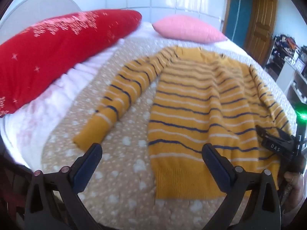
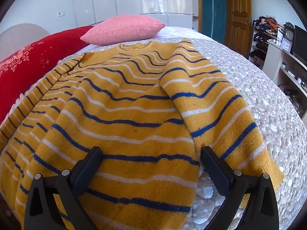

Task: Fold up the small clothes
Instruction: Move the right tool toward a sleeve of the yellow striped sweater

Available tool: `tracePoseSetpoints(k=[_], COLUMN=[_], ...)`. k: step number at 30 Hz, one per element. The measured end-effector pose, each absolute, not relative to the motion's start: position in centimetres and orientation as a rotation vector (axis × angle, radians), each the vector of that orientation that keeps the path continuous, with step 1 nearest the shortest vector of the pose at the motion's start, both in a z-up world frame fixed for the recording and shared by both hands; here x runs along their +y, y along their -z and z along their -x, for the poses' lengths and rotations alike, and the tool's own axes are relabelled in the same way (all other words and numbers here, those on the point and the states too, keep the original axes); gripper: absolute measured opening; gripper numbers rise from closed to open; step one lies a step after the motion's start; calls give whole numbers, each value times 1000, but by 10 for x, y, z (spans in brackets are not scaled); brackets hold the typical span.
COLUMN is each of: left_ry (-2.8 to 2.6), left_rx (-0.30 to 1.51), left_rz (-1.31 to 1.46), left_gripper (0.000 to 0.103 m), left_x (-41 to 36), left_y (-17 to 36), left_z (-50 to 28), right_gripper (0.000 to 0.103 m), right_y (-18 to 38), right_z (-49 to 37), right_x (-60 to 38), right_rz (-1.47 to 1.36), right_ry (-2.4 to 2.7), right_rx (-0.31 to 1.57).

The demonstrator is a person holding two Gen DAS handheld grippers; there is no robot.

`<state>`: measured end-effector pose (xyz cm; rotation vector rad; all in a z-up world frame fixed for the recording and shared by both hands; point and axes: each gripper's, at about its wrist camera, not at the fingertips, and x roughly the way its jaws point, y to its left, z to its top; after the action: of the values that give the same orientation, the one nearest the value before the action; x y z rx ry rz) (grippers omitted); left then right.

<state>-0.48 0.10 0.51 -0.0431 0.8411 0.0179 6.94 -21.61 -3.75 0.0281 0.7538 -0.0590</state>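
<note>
Both tongs are spread wide and pinch nothing: the right tongs (image 2: 151, 164) hover over the striped sweater's (image 2: 122, 118) hem, the left tongs (image 1: 152, 161) beside it. The sweater lies flat mid-bed (image 2: 268, 95), collar toward the pillows; the right is nearer.

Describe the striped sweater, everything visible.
The striped sweater is a mustard-yellow knit with thin navy and white stripes and a plain ribbed hem. It lies front-up and mostly flat on the dotted bedspread, neck toward the pink pillow. One sleeve angles outward toward the red pillow; the other lies alongside the body, overlapping its edge. The fabric is rippled, not yet folded. Neither hand-held gripper holds it; both stand open above the hem end.
</note>
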Motion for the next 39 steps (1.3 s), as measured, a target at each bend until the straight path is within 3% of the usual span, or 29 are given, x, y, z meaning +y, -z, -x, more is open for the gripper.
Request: tracePoseSetpoints(k=[1, 3, 5, 8, 13, 14, 16, 18, 19, 23, 27, 29, 30, 31, 35, 39], left_ry=[-20, -34, -36, -33, -15, -7, -6, -11, -15, -30, -37, -47, -49, -52, -41, -42], left_rx=[829, 807, 802, 807, 849, 848, 852, 847, 840, 833, 852, 856, 863, 867, 870, 850], left_rz=[50, 58, 74, 105, 106, 117, 106, 96, 92, 132, 174, 175, 175, 167, 162, 157], left_gripper=[103, 103, 103, 103, 103, 103, 103, 103, 103, 103, 103, 103, 103, 103, 103, 103], left_x=[2, 4, 4, 3, -1, -2, -4, -3, -1, 12, 21, 23, 23, 22, 20, 22], left_y=[-11, -20, -24, -23, -19, -20, -20, -22, -24, -29, -27, -24, -22, -21, -21, -27], left_z=[10, 18, 23, 20, 19, 20, 22, 26, 28, 29, 25, 25, 24, 23, 23, 29], right_gripper=[88, 74, 76, 89, 85, 79, 33, 11, 10, 10, 18, 37, 59, 67, 67, 64], right_y=[21, -1, -34, -45, -9, 4, 24, 17, 10, -19, -32, -38, -38, -38, -17, 19], right_z=[-60, -40, -11, 3, -27, -37, -46, -41, -43, -53, -60, -54, -56, -57, -67, -80], right_x=[-232, -224, -242, -268, -306, -311, -316, -335, -345, -410, -437, -419, -404, -383, -286, -214], right_rz=[-52, -92, -101, -32, -43, -83, -119, -144, -187, -207, -152, -271, -332, -400, -486, -328], right_ry=[14, -58, -68, 57, 102, 60, 25, 20, 26, 291, 515, 365, 275, 158, -165, -132], right_rx=[750, 673, 555, 520, 703, 759, 857, 840, 848, 817, 870, 832, 827, 830, 867, 915])
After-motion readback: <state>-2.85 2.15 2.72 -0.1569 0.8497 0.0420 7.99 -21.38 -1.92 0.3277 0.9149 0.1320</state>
